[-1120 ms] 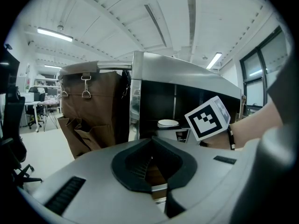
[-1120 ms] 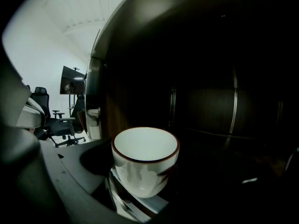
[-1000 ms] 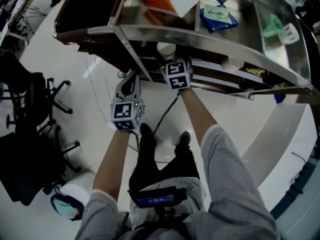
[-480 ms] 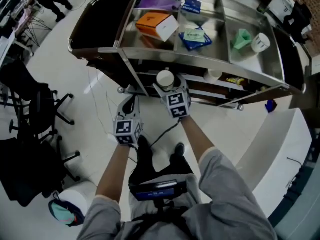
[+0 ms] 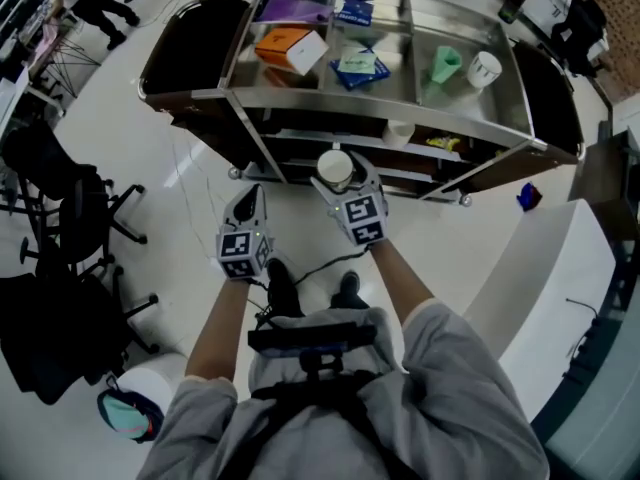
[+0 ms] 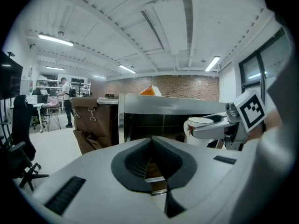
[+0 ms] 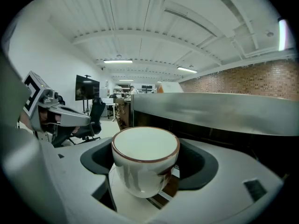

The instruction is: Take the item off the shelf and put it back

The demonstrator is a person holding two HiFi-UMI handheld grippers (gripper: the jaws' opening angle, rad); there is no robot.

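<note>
We judge this the halfway step. The white cup (image 5: 334, 168) is off the shelf unit (image 5: 380, 105) and sits upright in the right gripper (image 5: 338, 178), whose jaws stand wide against its wall. It is at the upper centre of the head view, just in front of the unit's lower shelf. The left gripper (image 5: 250, 196), left of the cup, has its jaws drawn together on nothing.

The next move probably calls for carrying the cup forward and level under the top tier. It would then be set down clear of the cup already there before the jaws open.

We count two grippers and four drinking vessels:
- the held cup
- one lower-shelf cup (image 5: 398, 133)
- one green cup (image 5: 445, 63)
- one white mug (image 5: 484, 68)

The last two are on the top tier, which also holds one orange box (image 5: 283, 43).
</note>
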